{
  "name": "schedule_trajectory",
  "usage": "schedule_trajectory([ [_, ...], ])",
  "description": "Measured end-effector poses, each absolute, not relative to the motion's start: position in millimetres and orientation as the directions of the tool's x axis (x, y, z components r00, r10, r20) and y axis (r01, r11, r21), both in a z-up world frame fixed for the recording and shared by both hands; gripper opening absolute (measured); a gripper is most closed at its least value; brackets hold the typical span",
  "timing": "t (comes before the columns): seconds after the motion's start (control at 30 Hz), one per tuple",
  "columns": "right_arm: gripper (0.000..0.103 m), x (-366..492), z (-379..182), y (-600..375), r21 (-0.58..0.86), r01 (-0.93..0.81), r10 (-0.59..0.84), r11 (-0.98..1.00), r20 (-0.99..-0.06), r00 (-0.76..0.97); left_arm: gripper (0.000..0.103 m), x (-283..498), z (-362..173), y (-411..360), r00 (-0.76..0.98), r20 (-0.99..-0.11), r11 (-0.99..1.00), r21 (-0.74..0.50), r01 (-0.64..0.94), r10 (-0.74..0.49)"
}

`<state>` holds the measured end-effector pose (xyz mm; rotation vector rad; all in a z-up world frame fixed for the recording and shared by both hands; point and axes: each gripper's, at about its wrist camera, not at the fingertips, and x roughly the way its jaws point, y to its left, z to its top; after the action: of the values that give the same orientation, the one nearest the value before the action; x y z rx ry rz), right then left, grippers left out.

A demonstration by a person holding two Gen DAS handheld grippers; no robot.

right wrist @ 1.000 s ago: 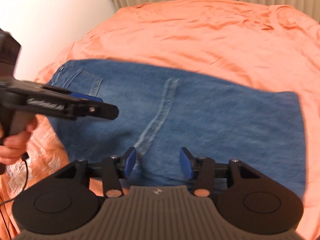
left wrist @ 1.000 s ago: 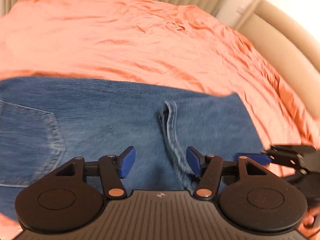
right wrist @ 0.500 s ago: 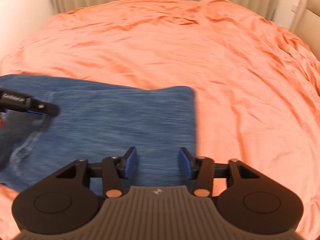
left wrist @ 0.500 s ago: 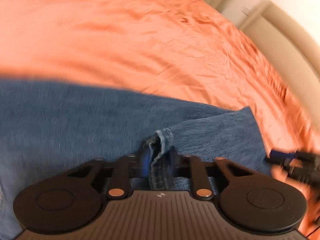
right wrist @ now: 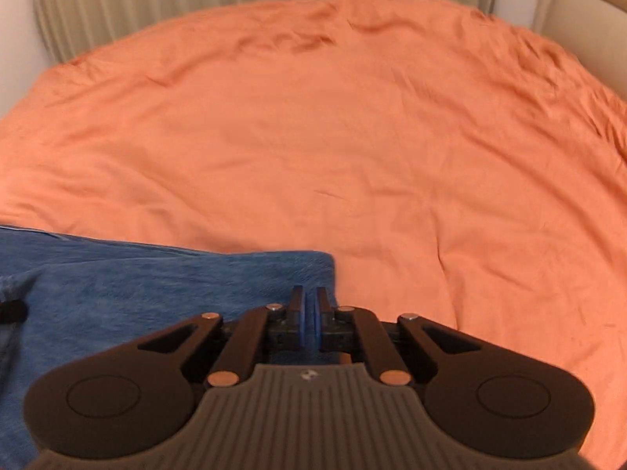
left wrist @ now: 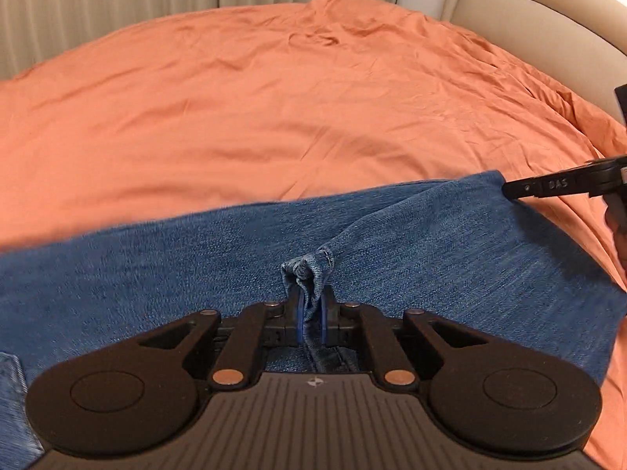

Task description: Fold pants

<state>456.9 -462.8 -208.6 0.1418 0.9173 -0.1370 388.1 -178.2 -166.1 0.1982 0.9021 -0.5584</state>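
On orange bedsheet [left wrist: 274, 90], both tongs [left wrist: 309, 315] [right wrist: 309, 319] clamped on jeans [left wrist: 156, 274]

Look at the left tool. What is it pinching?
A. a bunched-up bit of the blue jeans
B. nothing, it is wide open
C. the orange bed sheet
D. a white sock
A: in the left wrist view the left tool has its blue pads closed on a raised fold of the jeans, which lie on the orange sheet.
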Motion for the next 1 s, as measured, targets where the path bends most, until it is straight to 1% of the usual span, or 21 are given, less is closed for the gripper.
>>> schedule_trajectory([
  [0.1, 0.0, 467, -225, -463, 0.03, 0.179, -0.081, 0.983, -0.81, 0.58, 0.009, 390, -167, -183, 0.483, -0.795, 0.837, -0.056, 0.544, -0.367],
  [0.13, 0.0, 469, -228, -464, 0.036, 0.188, -0.08, 0.981, -0.816, 0.572, 0.012, 392, -166, -184, 0.48, -0.8, 0.839, -0.053, 0.542, -0.361],
  [0.17, 0.0, 469, -228, -465, 0.045, 0.202, -0.08, 0.978, -0.817, 0.571, 0.021, 392, -164, -187, 0.481, -0.806, 0.843, -0.041, 0.536, -0.346],
  [0.23, 0.0, 468, -223, -467, 0.051, 0.212, -0.081, 0.976, -0.816, 0.572, 0.029, 388, -157, -188, 0.49, -0.81, 0.844, -0.011, 0.535, -0.321],
  [0.27, 0.003, 462, -217, -467, 0.053, 0.205, -0.078, 0.977, -0.809, 0.583, 0.034, 386, -154, -189, 0.493, -0.81, 0.843, -0.004, 0.537, -0.317],
  [0.37, 0.004, 427, -195, -465, 0.075, 0.164, -0.043, 0.984, -0.786, 0.617, 0.037, 377, -146, -184, 0.491, -0.813, 0.84, 0.005, 0.542, -0.312],
  [0.47, 0.004, 381, -176, -458, 0.072, 0.118, -0.02, 0.99, -0.769, 0.639, 0.037, 360, -138, -177, 0.491, -0.817, 0.835, 0.022, 0.55, -0.302],
  [0.53, 0.004, 348, -167, -450, 0.058, 0.098, -0.021, 0.994, -0.756, 0.654, 0.037, 345, -128, -169, 0.498, -0.807, 0.827, 0.02, 0.562, -0.319],
  [0.6, 0.004, 321, -164, -443, 0.054, 0.083, -0.014, 0.995, -0.754, 0.656, 0.04, 333, -117, -159, 0.512, -0.798, 0.833, 0.022, 0.552, -0.318],
  [0.7, 0.004, 293, -173, -433, 0.031, 0.067, -0.018, 0.997, -0.776, 0.63, 0.043, 320, -103, -137, 0.537, -0.786, 0.851, 0.027, 0.524, -0.305],
  [0.8, 0.005, 282, -194, -427, 0.01, 0.078, -0.037, 0.997, -0.817, 0.575, 0.045, 314, -92, -107, 0.551, -0.793, 0.883, 0.036, 0.469, -0.26],
  [0.87, 0.006, 282, -204, -428, 0.008, 0.096, -0.047, 0.995, -0.83, 0.556, 0.047, 313, -84, -81, 0.558, -0.8, 0.916, 0.025, 0.399, -0.221],
  [0.9, 0.006, 284, -205, -428, 0.007, 0.1, -0.05, 0.995, -0.834, 0.55, 0.048, 313, -79, -67, 0.558, -0.802, 0.931, 0.009, 0.366, -0.211],
  [1.0, 0.006, 286, -193, -423, -0.018, 0.102, -0.071, 0.995, -0.834, 0.548, 0.055, 310, -63, -19, 0.573, -0.799, 0.966, -0.039, 0.254, -0.183],
])
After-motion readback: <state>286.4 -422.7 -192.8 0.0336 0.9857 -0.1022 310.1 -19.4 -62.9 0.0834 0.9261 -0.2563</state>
